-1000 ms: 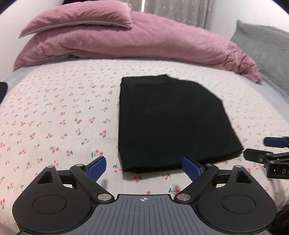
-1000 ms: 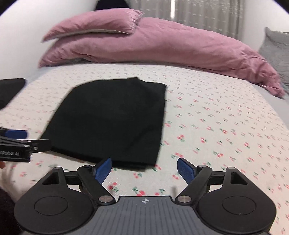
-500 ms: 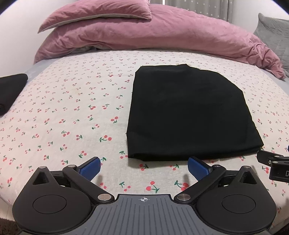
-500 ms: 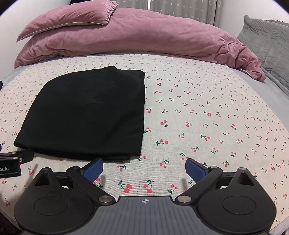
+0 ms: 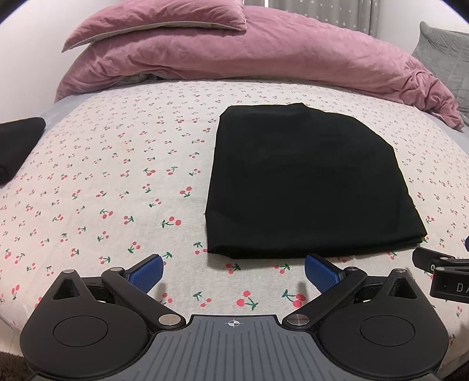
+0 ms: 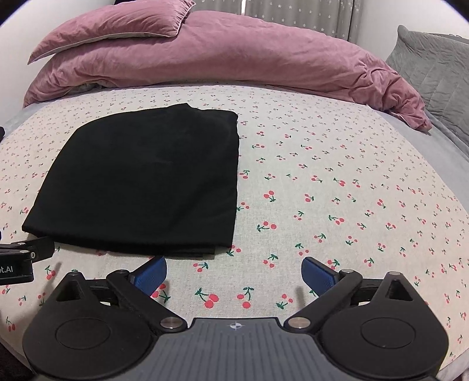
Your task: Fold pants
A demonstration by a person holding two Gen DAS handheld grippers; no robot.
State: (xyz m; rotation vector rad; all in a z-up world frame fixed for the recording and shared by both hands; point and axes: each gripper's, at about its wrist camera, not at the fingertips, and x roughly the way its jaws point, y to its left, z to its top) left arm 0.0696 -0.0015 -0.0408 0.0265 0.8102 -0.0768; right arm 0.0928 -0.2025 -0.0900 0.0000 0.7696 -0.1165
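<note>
Hanging over the near edge of the bed, the left gripper [image 5: 233, 271] has its two blue fingers [image 5: 146, 271] wide apart and holds nothing. The black pants [image 5: 302, 184] lie just in front of it and a bit to its right, folded into a flat, neat block on the cherry sheet [image 5: 117, 175]. The pants do not touch the fingers.

The right gripper [image 6: 233, 272] is wide apart too, and empty. From it, the pants [image 6: 152, 181] lie in front and to its left, with the near corner just past its left finger [image 6: 151, 274].

Farther off, behind the pants, a big pink blanket [image 6: 234, 49] is bunched up with a pink pillow [image 6: 111, 26] on top. Far to the left of the left gripper lies another dark cloth [image 5: 17, 146].
</note>
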